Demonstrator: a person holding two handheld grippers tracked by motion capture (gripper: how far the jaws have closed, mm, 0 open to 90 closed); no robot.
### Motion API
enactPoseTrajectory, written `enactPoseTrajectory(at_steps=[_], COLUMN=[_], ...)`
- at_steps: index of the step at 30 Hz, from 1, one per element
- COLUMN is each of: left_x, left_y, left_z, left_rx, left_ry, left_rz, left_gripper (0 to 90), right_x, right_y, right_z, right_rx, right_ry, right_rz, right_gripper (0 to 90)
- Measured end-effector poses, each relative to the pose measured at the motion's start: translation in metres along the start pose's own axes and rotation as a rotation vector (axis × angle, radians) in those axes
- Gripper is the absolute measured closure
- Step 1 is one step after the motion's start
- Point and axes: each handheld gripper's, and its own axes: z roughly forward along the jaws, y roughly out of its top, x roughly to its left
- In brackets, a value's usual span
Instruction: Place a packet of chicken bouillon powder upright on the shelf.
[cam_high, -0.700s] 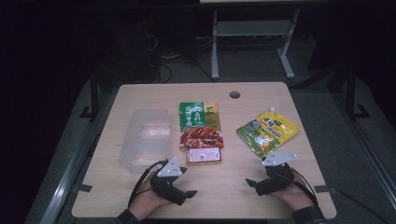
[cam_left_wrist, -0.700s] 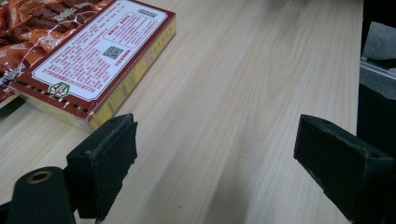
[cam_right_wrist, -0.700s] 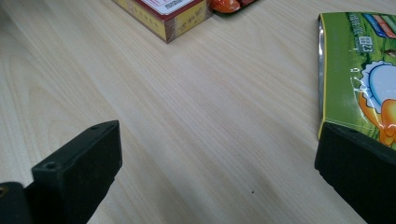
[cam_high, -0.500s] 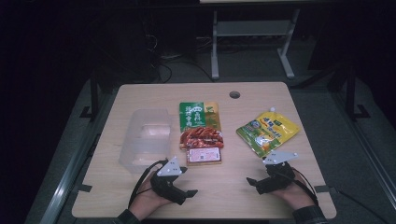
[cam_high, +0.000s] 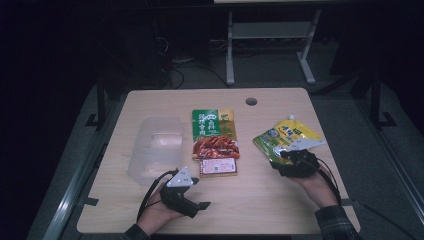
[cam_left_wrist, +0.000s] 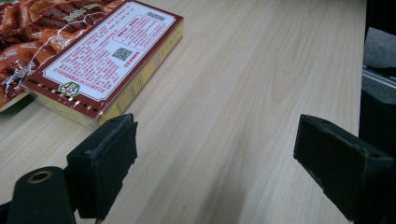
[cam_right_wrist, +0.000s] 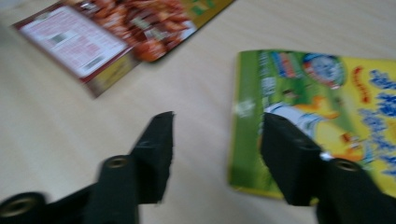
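Wooden table (cam_high: 270, 195): clear tub (cam_high: 154, 147) holds nothing; both grippers' jaws spread, gripping nothing.

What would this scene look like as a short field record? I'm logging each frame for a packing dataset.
surface: light wooden table
left tool: open, nothing between its jaws, resting near the front edge
right tool: open, at the near edge of the yellow-green printed snack pouch
centre: red-and-green flat food packet, with a small red-bordered label box at its near end
left side: clear plastic container, nothing visible inside
held: nothing yet
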Motion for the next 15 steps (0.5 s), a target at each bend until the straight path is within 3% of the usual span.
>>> enactPoseTrajectory(at_steps=[2, 3, 9, 15], left_x=[0.0, 0.0, 0.0, 0.002], left_y=[0.0, 0.0, 0.0, 0.0], left_z=[0.0, 0.0, 0.0, 0.0], left_rx=[-0.001, -0.007, -0.004, -0.008], left_ry=[-0.001, -0.001, 0.002, 0.006], left_rz=[-0.009, -0.021, -0.017, -0.028], left_gripper=[12.8, 12.9, 12.9, 13.0], right_x=[-0.006, -0.018, -0.038, -0.051], right_y=[0.003, 0.01, 0.02, 0.016], right_z=[0.002, 0.007, 0.028, 0.048], right_rx=[0.001, -0.002, 0.005, 0.025], right_ry=[-0.01, -0.028, -0.058, -0.086], right_rz=[0.013, 0.033, 0.064, 0.077], right_gripper=[60.8, 70.5, 88.4, 90.0])
